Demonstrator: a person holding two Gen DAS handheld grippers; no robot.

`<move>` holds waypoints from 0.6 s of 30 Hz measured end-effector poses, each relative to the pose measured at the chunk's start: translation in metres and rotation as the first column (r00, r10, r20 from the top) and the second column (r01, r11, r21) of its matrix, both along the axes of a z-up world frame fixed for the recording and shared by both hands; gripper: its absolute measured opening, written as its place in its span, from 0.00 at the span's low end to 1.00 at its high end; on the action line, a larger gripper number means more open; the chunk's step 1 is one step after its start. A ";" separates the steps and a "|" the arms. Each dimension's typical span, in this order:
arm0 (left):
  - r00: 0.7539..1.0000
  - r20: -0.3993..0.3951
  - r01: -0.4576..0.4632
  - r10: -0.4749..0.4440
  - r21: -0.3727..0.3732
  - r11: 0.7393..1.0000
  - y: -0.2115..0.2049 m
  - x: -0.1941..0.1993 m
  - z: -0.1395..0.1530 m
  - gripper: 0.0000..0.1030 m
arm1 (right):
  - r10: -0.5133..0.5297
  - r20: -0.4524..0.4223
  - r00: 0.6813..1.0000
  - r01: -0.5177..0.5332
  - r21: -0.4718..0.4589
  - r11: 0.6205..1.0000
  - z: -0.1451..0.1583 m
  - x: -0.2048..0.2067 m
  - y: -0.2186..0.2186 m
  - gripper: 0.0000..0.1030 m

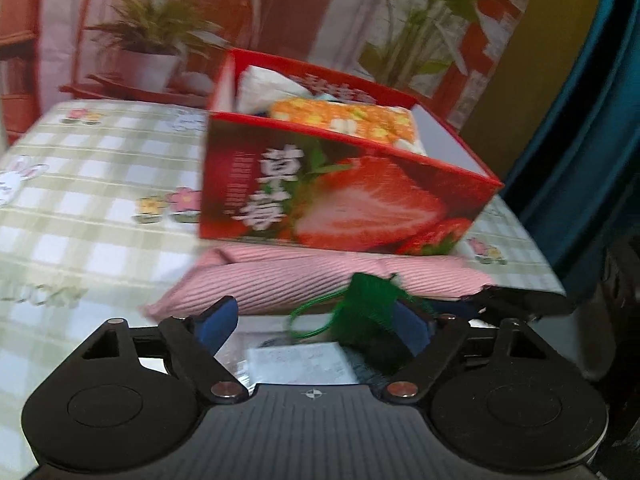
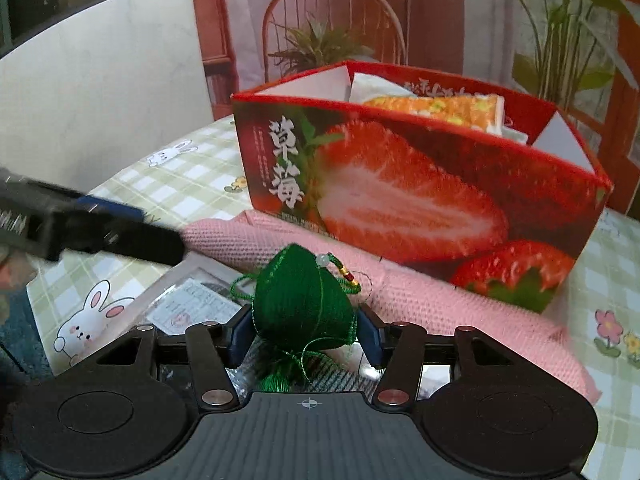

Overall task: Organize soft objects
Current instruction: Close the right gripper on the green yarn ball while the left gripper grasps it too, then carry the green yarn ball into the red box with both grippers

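A green zongzi-shaped soft charm (image 2: 304, 304) with a bead and cord sits between my right gripper's (image 2: 306, 334) blue pads; the gripper is shut on it. In the left wrist view the same charm (image 1: 368, 304) lies by the right pad of my left gripper (image 1: 316, 326), which is open and holds nothing. A red strawberry box (image 2: 400, 200) stands behind on a pink knitted cloth (image 2: 440, 300); it also shows in the left wrist view (image 1: 340, 196). An orange floral soft item (image 2: 448, 110) and a white one (image 2: 372, 86) lie inside.
A green checked tablecloth (image 1: 80, 200) with bunny prints covers the table. A clear plastic sleeve with a paper card (image 2: 192, 304) lies under the grippers. The left gripper shows as a dark bar (image 2: 100, 232) at the left of the right wrist view. A printed backdrop stands behind.
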State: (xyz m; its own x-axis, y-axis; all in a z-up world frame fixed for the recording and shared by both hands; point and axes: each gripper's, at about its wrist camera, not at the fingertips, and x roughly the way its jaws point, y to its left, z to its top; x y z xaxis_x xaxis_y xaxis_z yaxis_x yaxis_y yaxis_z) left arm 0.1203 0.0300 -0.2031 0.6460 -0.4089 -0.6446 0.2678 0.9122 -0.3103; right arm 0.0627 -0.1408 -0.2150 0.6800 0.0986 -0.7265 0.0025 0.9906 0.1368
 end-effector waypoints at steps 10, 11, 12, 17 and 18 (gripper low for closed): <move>0.991 -0.102 0.077 -0.090 -0.132 0.988 -0.026 0.037 -0.031 0.64 | -0.010 0.003 1.000 0.009 0.058 0.998 -0.007 -0.006 -0.004 0.47; 0.989 -0.110 0.083 -0.101 -0.150 0.985 -0.026 0.040 -0.035 0.63 | -0.009 0.001 1.000 0.009 0.062 0.998 -0.008 -0.006 -0.004 0.47; 0.987 -0.119 0.086 -0.106 -0.159 0.984 -0.026 0.043 -0.038 0.61 | -0.009 -0.001 1.000 0.009 0.065 0.998 -0.009 -0.005 -0.004 0.46; 0.984 -0.120 0.108 -0.129 -0.166 0.980 -0.028 0.049 -0.042 0.56 | -0.011 -0.015 1.000 0.012 0.071 0.997 -0.011 -0.003 -0.005 0.44; 0.985 -0.111 0.112 -0.132 -0.168 0.979 -0.028 0.049 -0.039 0.56 | -0.012 -0.015 1.000 0.014 0.072 0.997 -0.010 -0.004 -0.005 0.43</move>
State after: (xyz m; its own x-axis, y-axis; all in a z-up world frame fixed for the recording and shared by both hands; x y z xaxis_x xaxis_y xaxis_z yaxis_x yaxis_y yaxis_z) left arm 0.1697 0.0024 -0.2423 0.5062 -0.5839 -0.6346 0.3251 0.8108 -0.4867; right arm 0.0591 -0.1458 -0.2246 0.6710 0.1424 -0.7276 0.0179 0.9780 0.2079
